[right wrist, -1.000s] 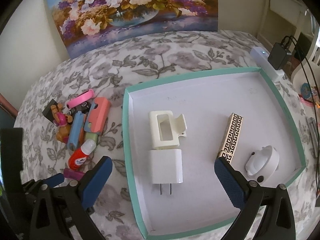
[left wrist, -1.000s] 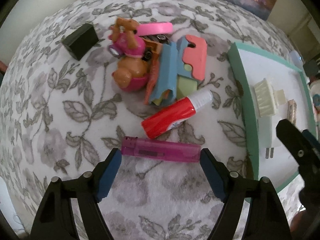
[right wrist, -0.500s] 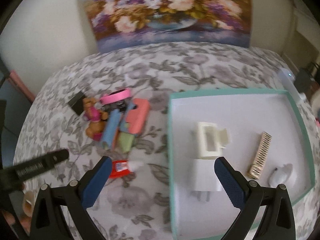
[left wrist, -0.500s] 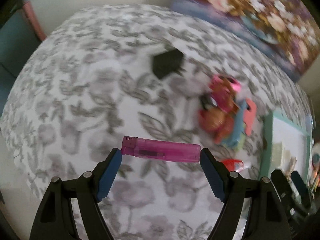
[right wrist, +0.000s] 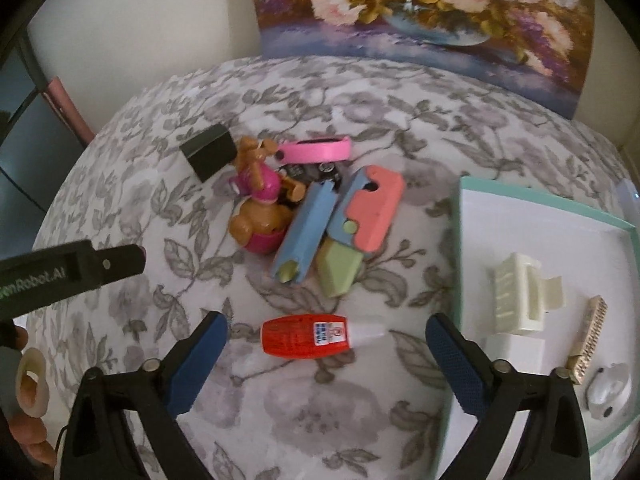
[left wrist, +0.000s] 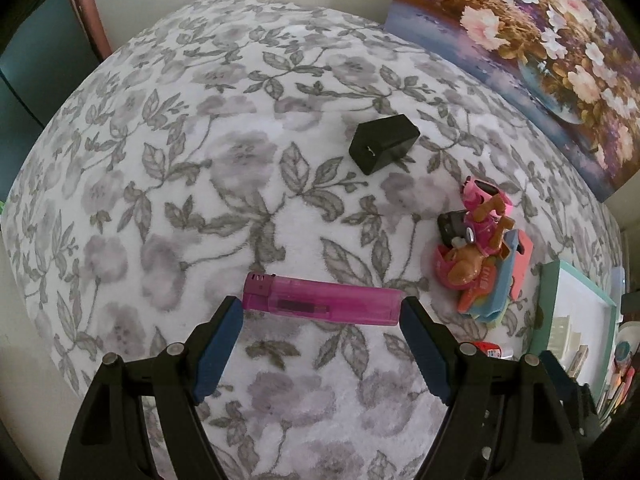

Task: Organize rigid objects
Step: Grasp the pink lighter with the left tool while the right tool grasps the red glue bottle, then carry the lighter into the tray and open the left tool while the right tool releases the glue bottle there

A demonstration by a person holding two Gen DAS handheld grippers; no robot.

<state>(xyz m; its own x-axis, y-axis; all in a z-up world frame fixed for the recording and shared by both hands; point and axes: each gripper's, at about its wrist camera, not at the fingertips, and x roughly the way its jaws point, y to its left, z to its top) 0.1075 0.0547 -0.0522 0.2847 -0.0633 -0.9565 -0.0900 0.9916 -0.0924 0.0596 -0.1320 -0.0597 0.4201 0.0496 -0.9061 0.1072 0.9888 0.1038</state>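
Between the blue tips of the left tongs (left wrist: 321, 312) sits a pink lighter (left wrist: 322, 300), pinched end to end above the flowery tabletop (left wrist: 200, 184). Further right, the right tongs (right wrist: 326, 344) are spread wide around a red glue bottle (right wrist: 310, 336), beside the green-edged tray (right wrist: 456, 248).

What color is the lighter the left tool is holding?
Pink see-through plastic lighter, clearest in the left wrist view.
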